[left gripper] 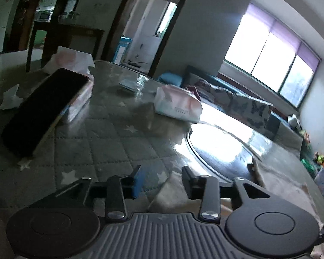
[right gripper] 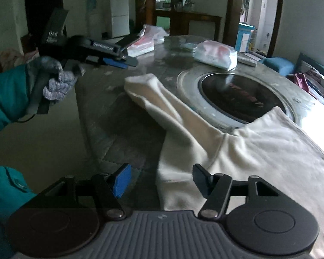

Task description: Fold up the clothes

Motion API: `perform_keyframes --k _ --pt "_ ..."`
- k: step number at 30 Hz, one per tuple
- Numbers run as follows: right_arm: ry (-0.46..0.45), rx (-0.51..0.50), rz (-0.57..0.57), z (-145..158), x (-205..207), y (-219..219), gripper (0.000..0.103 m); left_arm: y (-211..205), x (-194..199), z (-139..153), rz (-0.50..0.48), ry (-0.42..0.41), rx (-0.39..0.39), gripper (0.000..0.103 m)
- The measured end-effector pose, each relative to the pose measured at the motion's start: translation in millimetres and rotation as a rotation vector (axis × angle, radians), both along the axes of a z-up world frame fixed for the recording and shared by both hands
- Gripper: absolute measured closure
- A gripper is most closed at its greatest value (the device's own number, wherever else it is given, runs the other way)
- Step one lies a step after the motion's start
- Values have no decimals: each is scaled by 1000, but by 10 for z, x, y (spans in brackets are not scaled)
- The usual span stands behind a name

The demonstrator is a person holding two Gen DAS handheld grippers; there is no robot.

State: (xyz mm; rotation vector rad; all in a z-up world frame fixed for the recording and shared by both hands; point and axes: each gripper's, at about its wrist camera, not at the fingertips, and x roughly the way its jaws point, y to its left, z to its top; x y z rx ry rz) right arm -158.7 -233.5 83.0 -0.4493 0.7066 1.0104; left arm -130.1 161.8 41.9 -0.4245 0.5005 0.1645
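Note:
A cream long-sleeved garment (right gripper: 259, 151) lies on the round table, with one sleeve (right gripper: 162, 99) stretched out toward the far left. My right gripper (right gripper: 162, 179) is open at the garment's near edge, its right finger over the cloth and its blue-padded left finger over the table cover. It holds nothing. My left gripper (left gripper: 162, 179) is also open and empty, hovering over the sleeve end (left gripper: 168, 194). In the right wrist view the left gripper (right gripper: 121, 61) hangs above the table's left side, held by a gloved hand (right gripper: 56, 84) in a teal sleeve.
A quilted star-print table cover (left gripper: 101, 142) lies under glass, with a round dark cooktop inset (right gripper: 239, 97) at the centre. A phone (left gripper: 43, 110) leans on a tissue pack, and another tissue pack (left gripper: 177, 105) sits further back. A sofa (left gripper: 244, 101) stands below the window.

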Motion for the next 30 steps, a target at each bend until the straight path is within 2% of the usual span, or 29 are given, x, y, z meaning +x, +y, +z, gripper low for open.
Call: perform_keyframes --k 5,8,10,12,15,16,19,22,24,26,30 --pt "-4 -28 -4 -78 43 74 48 -134 111 -108 -51 50 48 60" --pt "-10 -42 -5 -97 50 97 54 -238 159 -175 -85 71 92 64" --pt "-14 -51 -6 -109 55 111 61 -303 193 -213 -94 82 133 87" --pt "-18 -60 -7 -122 59 126 64 -338 198 -216 -104 76 155 97" --pt "-15 -50 -16 -128 77 124 79 -326 203 -129 -86 42 163 100" --pt "-8 -45 -20 -129 88 122 88 -326 196 -63 -81 14 174 101" --pt "-1 -47 -27 -114 106 101 96 -343 150 159 -77 -78 203 101" --pt "53 -37 -2 -87 96 51 97 -373 56 375 -83 -179 239 101" --pt "68 -46 24 -82 51 28 96 -386 21 417 -73 -189 263 101" --pt "59 -51 45 -77 25 15 96 -353 1 353 -61 -168 254 101" --pt "75 -14 68 21 47 -7 90 -279 -10 126 -58 -71 252 100"
